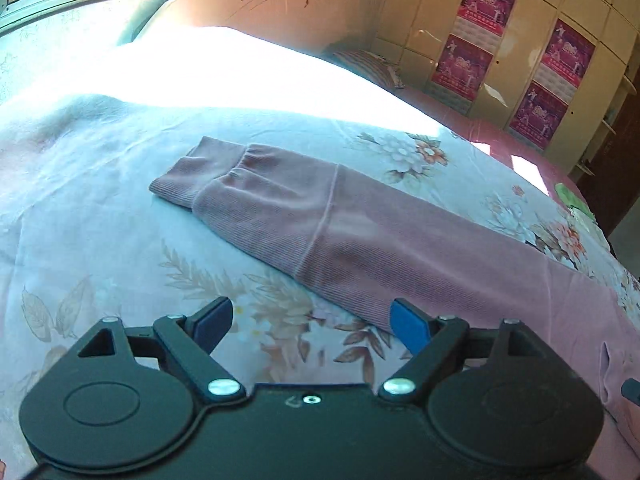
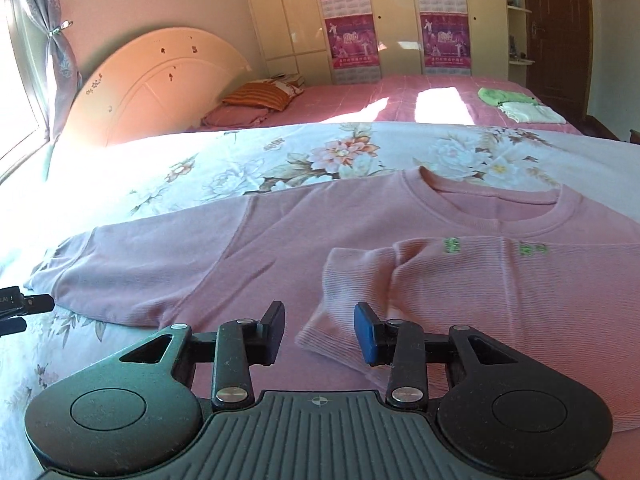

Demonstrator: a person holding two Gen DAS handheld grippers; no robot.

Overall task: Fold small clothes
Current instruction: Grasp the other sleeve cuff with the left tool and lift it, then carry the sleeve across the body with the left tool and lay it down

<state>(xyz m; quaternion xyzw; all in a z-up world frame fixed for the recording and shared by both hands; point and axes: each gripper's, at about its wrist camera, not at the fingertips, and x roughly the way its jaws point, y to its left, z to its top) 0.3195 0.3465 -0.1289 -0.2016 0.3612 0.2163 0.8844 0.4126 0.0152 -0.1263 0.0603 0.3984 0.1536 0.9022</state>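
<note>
Ahead of right tool (image 2: 319, 334): pink shirt's (image 2: 280, 248) folded cuff | left tool (image 1: 311, 326) beside sleeve | both released, empty

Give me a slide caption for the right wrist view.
Open right gripper above pink shirt, one sleeve folded in, on floral sheet.

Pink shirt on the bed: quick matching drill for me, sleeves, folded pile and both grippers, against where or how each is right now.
Things:
1. right sleeve
2. left sleeve
3. green and white folded clothes
4. left gripper

States:
A. open, over the floral sheet
B. folded across the shirt's chest
C. stretched flat out to the side
D. on the far pink bedspread

Pairs: 1-B, 2-C, 3-D, 4-A. The right gripper is also open.
</note>
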